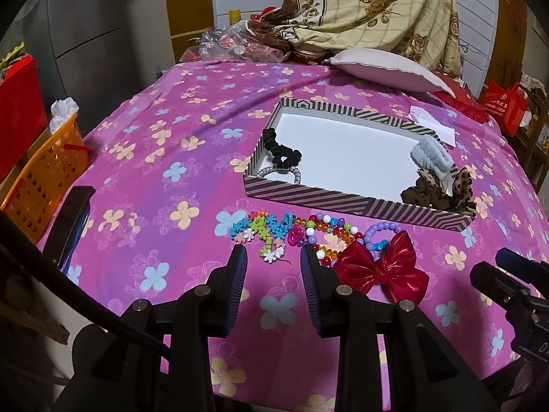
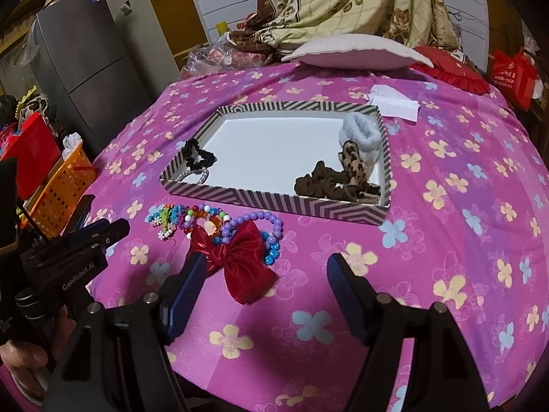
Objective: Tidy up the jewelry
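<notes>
A striped tray [image 1: 343, 202] [image 2: 274, 202] on the pink flowered bedspread holds a black scrunchie [image 1: 281, 151], a sparkly band [image 1: 278, 171], a pale blue scrunchie [image 2: 360, 130], a brown scrunchie [image 2: 322, 182] and a leopard bow [image 2: 353, 158]. In front of it lie a flower-bead bracelet [image 1: 260, 230], round-bead bracelets [image 1: 322, 226], a purple bead bracelet [image 2: 254, 219] and a red bow [image 1: 381, 267] [image 2: 240, 261]. My left gripper [image 1: 274, 257] stands open at the flower bracelet's near end. My right gripper [image 2: 266, 264] is open around the red bow, which no pad presses.
An orange basket [image 1: 44, 178] [image 2: 65, 178] stands off the bed's left edge beside a dark flat object [image 1: 72, 219]. A pillow [image 1: 384, 65] and a folded blanket lie behind the tray. White paper [image 2: 394, 103] rests at the tray's far right corner.
</notes>
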